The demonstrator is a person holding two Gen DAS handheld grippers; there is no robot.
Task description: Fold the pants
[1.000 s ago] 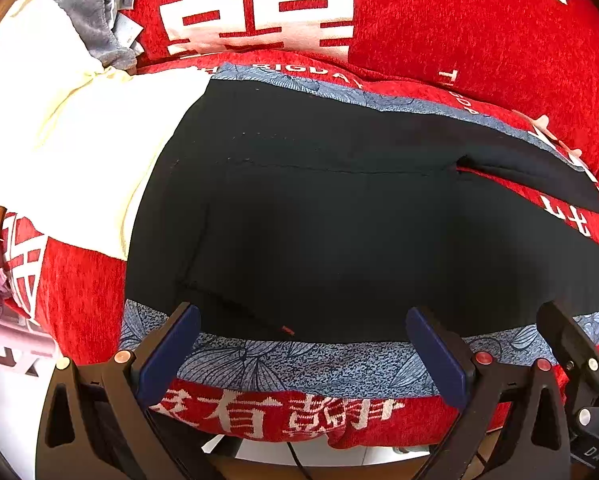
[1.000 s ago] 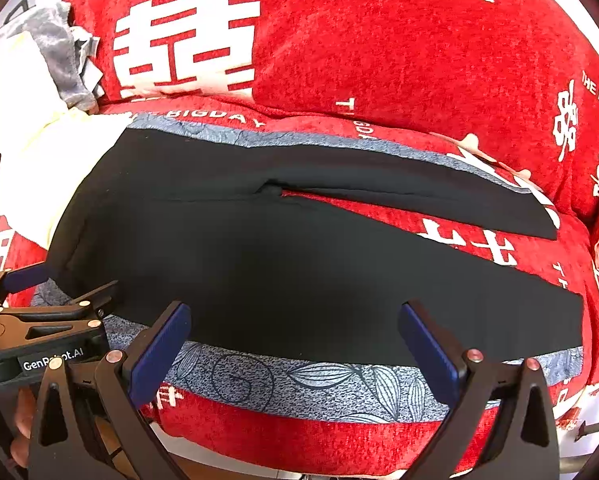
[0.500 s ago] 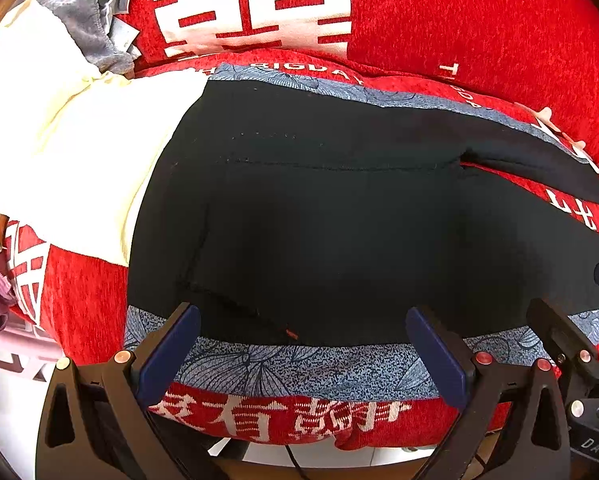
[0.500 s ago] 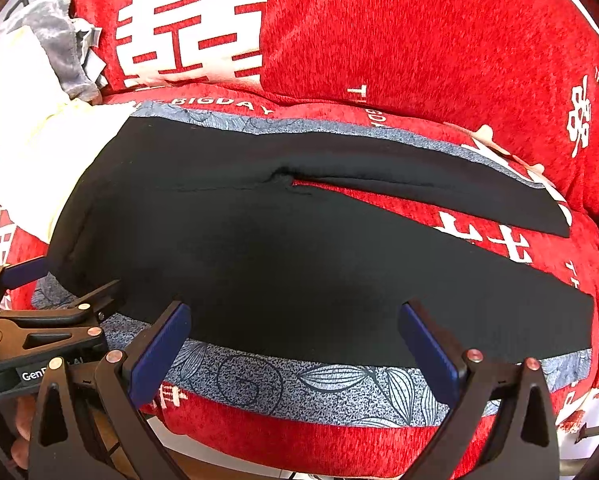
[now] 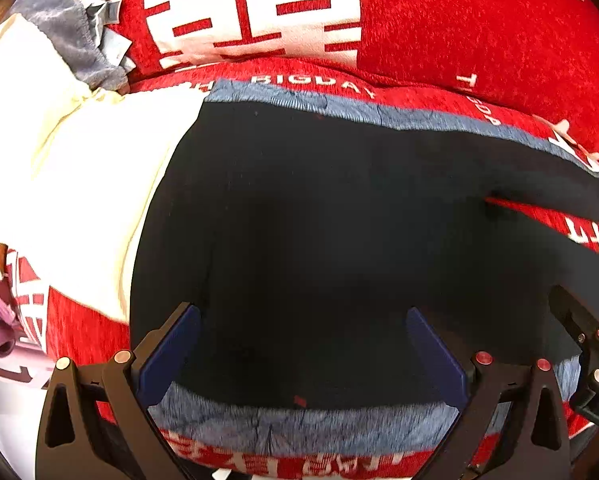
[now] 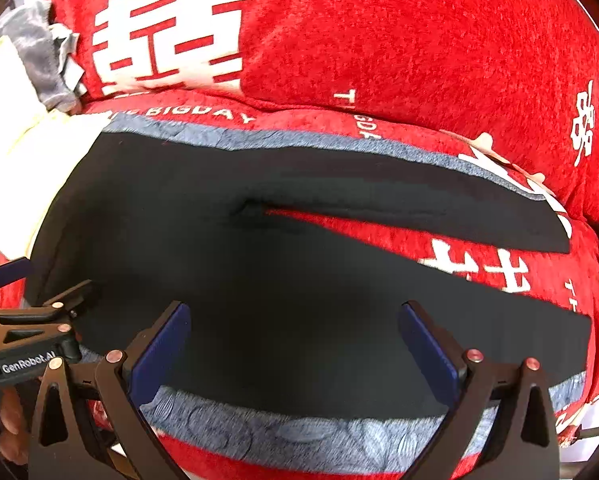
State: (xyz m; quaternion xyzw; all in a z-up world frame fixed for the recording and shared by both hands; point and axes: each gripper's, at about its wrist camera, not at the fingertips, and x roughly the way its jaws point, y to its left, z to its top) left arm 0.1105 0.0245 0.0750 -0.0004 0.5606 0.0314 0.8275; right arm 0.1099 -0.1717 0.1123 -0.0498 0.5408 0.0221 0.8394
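Nearest the left camera, the left gripper (image 5: 299,354) has its jaws spread wide, nothing between them, its blue pads (image 5: 167,354) poised over the near edge of the pants (image 5: 319,240). At the right edge of that view the right gripper (image 5: 587,344) shows in part. From the right camera, the right gripper (image 6: 293,350) is likewise spread and holds nothing, with its pads (image 6: 157,354) above the near hem of the lower leg; the left gripper (image 6: 27,332) sits at the left, just beside the waist end, and part of a hand (image 6: 9,424) shows under it.

Below both grippers runs a grey-blue leaf-patterned cloth (image 6: 283,436), a strip of it bare along the front and another behind the pants. On it the black pants lie flat, waist to the left and legs running right. The two legs part at the crotch (image 6: 255,214), and a wedge of the red cover (image 6: 439,248) with white characters shows between them.

Left of the waist, touching it, lies a cream garment (image 5: 79,168). Beyond that sits a crumpled grey fabric (image 5: 67,28). Farthest back stands a red cushion (image 6: 379,32) with a large white character.
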